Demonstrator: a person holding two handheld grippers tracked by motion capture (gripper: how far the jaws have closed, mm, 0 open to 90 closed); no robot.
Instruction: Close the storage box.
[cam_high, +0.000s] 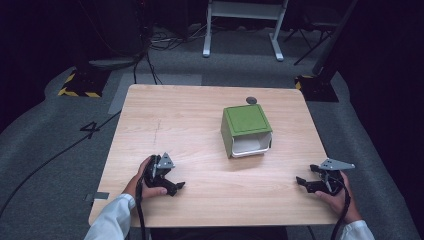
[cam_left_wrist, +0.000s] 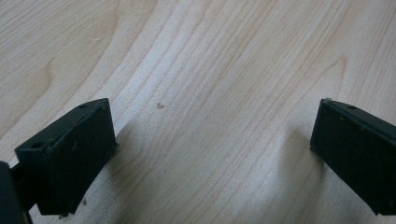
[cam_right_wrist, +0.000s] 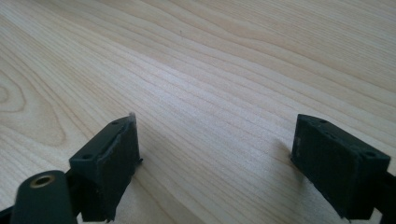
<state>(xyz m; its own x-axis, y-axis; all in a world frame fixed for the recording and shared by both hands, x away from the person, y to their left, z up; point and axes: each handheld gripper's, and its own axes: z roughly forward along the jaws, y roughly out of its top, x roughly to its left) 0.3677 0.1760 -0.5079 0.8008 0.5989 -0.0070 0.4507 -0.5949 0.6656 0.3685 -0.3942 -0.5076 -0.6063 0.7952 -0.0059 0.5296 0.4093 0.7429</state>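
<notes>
Item, nearest the camera: two white sleeves and hands at the near edge of the table (cam_high: 150, 107), each holding a gripper low over the wood. Left gripper (cam_high: 176, 187), near left: jaws spread wide apart with bare wood grain between them in the left gripper view (cam_left_wrist: 215, 154), nothing held. Right gripper (cam_high: 302, 182), near right: jaws likewise apart and empty, bare board between them in the right gripper view (cam_right_wrist: 215, 154). Item, the thing closest to both: a green box (cam_high: 246, 130) with a white inner tray or drawer showing at its open near face, standing right of centre on the table, well apart from either gripper and roughly between them, farther off. Item: a small dark round disc (cam_high: 251, 100) just beyond the box, near the far edge. Beyond the table: grey floor, cables, a white frame's legs, hazard-striped bases. Risks, as judged: the box looks light and stands free, so a one-sided push from a jaw would likely slide or turn it instead of gripping it; the white insert could slip out forward if the box is tilted toward the near side; a reach past the box could knock the disc off the far edge.
</notes>
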